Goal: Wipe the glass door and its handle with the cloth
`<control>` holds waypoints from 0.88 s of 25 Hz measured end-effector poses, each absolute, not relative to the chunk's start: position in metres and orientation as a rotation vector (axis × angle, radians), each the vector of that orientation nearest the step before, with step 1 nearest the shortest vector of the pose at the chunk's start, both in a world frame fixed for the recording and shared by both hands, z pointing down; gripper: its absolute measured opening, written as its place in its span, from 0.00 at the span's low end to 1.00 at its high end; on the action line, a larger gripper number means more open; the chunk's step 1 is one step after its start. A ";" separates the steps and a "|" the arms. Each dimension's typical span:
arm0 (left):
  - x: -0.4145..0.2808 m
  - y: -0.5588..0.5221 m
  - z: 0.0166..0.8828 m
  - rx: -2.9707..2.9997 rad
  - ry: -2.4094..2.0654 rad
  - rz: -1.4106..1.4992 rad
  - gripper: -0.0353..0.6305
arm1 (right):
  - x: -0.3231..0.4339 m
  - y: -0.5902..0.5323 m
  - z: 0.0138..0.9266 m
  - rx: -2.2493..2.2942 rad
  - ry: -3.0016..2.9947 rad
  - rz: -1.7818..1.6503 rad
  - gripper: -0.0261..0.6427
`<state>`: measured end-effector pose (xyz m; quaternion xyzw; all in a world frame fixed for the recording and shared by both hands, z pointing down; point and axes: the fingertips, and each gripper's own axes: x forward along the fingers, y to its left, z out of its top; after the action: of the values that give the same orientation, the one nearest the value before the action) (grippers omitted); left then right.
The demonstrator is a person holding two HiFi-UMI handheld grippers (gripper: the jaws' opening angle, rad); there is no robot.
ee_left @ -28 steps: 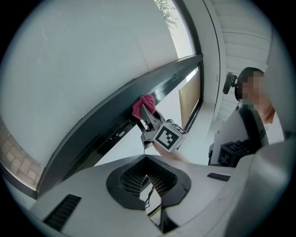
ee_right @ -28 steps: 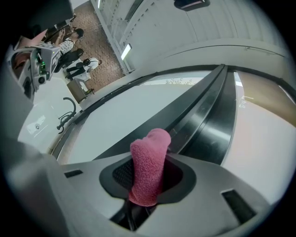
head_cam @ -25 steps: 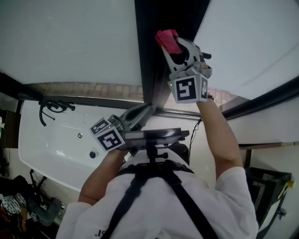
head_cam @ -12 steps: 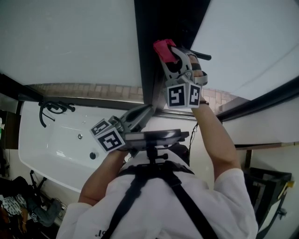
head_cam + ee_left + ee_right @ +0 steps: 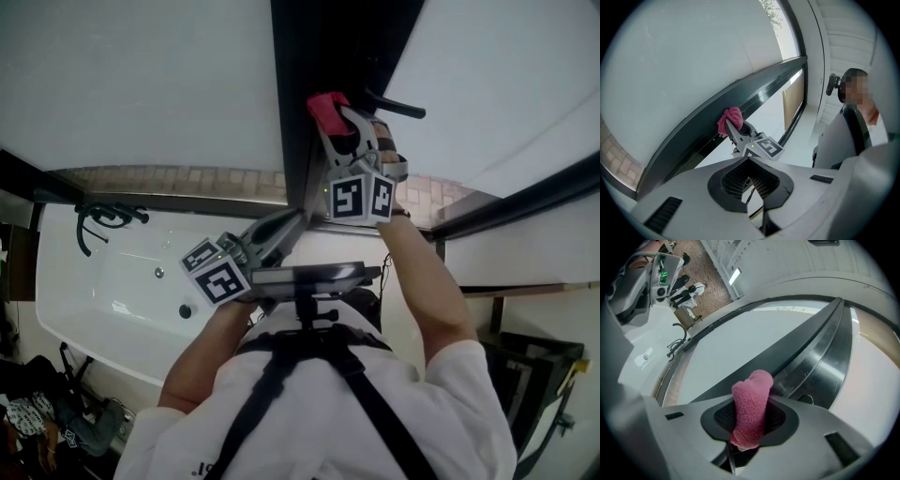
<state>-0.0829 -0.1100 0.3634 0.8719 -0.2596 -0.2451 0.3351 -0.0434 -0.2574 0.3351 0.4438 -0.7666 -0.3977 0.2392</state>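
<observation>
The right tool was raised toward 12 o'clock in the head view, pinching a rolled pink cloth between its jaws. The cloth's free end was pressed on the dark door frame that ran between two frosted panes of the glass door. In the right gripper view the cloth stood up from the closed jaws, with its tip against the frame's edge and a brushed metal strip running beside it at 2 o'clock. The left tool was held lower, at about 7 o'clock from the right one. Its jaws were pressed together on nothing and pointed up at the foot of the same frame. From the left gripper view the cloth showed at 11 o'clock, touching the frame. A white bathtub with a black tap lay at 8 o'clock in the head view, past the person's white sleeve.
</observation>
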 end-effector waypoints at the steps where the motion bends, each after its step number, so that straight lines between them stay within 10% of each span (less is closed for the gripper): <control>1: -0.083 -0.110 0.364 2.271 -0.678 -0.641 0.04 | -0.043 -0.258 0.339 1.208 -2.099 -1.078 0.19; 22: -0.084 -0.115 0.386 2.197 -0.667 -0.628 0.04 | -0.039 -0.258 0.445 0.986 -2.082 -0.789 0.19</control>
<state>-0.0835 -0.1145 0.3857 0.8569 -0.2603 -0.2450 0.3714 -0.0392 -0.2583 0.4446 0.3799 -0.8022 -0.3041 0.3460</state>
